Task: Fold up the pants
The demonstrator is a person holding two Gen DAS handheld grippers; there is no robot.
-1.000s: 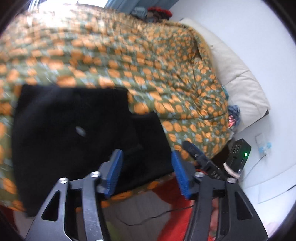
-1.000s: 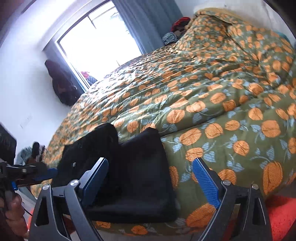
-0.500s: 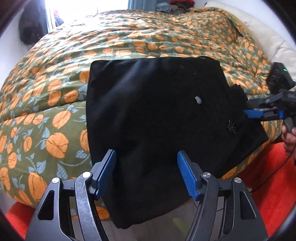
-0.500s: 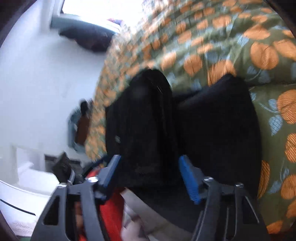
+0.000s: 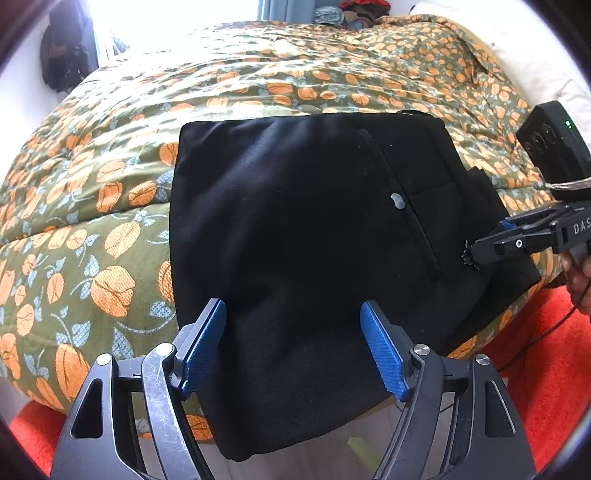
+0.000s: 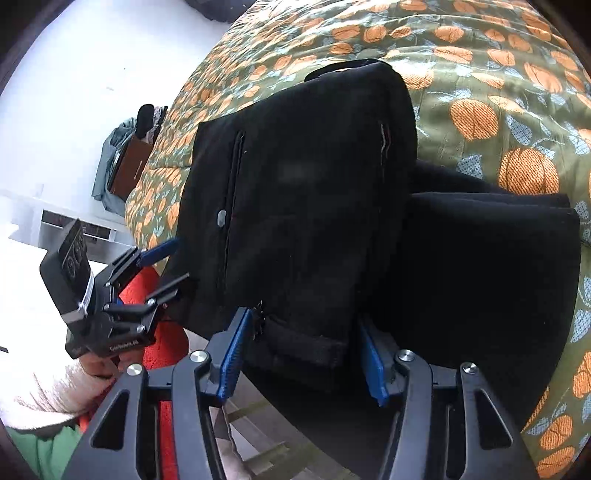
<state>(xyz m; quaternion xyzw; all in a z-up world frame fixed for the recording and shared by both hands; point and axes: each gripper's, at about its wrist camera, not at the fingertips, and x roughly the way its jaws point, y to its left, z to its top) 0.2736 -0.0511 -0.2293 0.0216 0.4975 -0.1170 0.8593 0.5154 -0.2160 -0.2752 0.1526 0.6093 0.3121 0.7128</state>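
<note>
Nearest, left wrist view: the left claw [image 5: 293,345] hangs over the near edge of the folded black pants [image 5: 306,236], its blue pads [image 5: 207,343] well apart and widening, cloth below the gap but neither pad pressing on it. Right wrist view: the right claw [image 6: 301,354] straddles a thick folded corner of the pants [image 6: 314,206], its jaws closing, both pads close beside the fabric; whether they yet press on it cannot be told. Middle: the pants lie folded in a squarish stack at the near edge of the bed, one edge drooping over the side; a slit pocket with a small grey button [image 5: 398,201] faces up. The stack rests on a green quilt [image 5: 110,236] printed with orange fruit. Farthest: a bright window [image 5: 155,22] and blue curtain [image 5: 280,9] behind the bed
</note>
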